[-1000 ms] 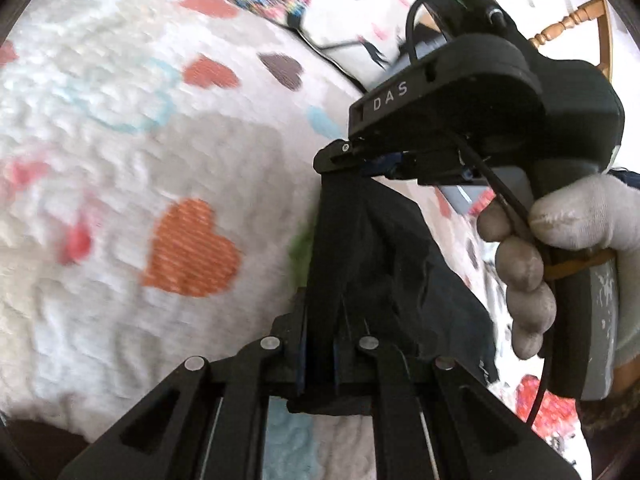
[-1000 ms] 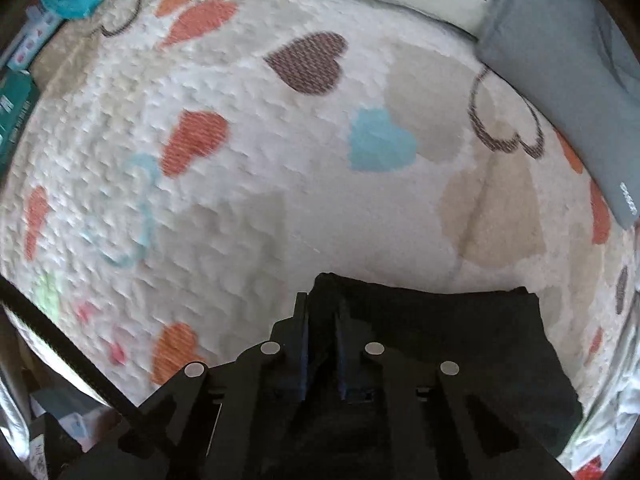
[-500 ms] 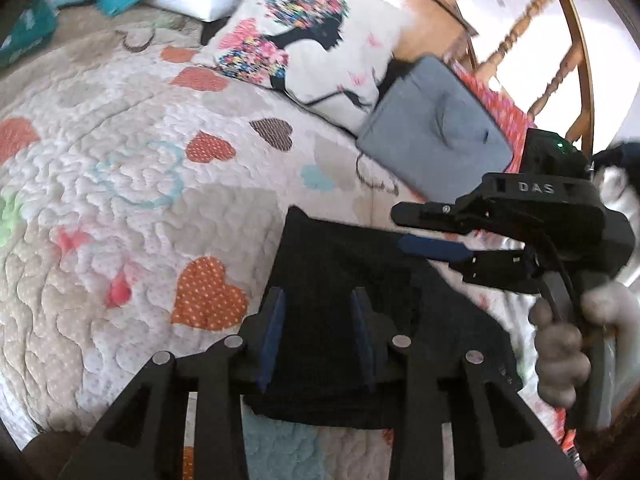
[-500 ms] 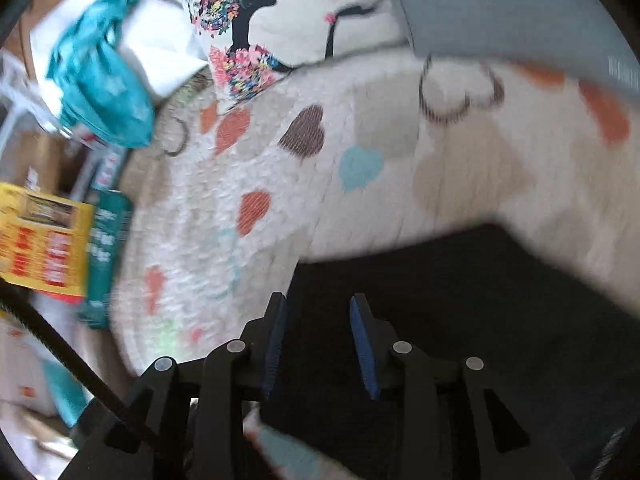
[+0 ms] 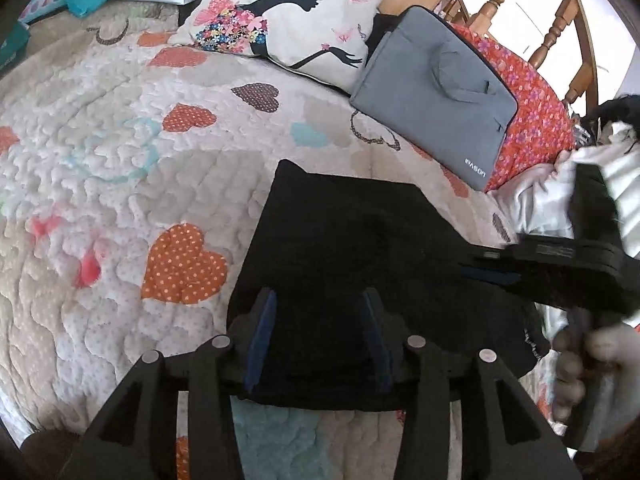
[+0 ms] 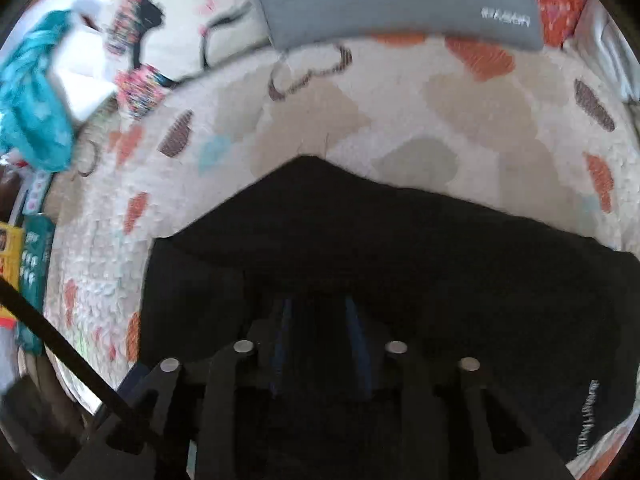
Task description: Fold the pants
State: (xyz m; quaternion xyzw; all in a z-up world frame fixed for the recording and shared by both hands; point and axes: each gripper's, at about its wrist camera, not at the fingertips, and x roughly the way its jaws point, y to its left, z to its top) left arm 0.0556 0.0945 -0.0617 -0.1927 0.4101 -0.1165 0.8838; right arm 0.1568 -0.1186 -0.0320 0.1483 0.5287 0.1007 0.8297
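Note:
The black pants lie folded into a flat, roughly rectangular bundle on the heart-patterned quilt. My left gripper is open and empty, hovering above the near edge of the bundle. My right gripper is open too, just above the pants, and holds nothing. In the left wrist view the right gripper reaches in from the right over the bundle, held by a gloved hand.
A grey laptop sleeve and a silhouette-print pillow lie at the far end of the bed. Red floral fabric and white cloth sit at the right. Teal cloth and boxes are at the left.
Both grippers were shut on the black pants a second ago. They have opened, let the fabric down flat on the quilt, and pulled back above it.

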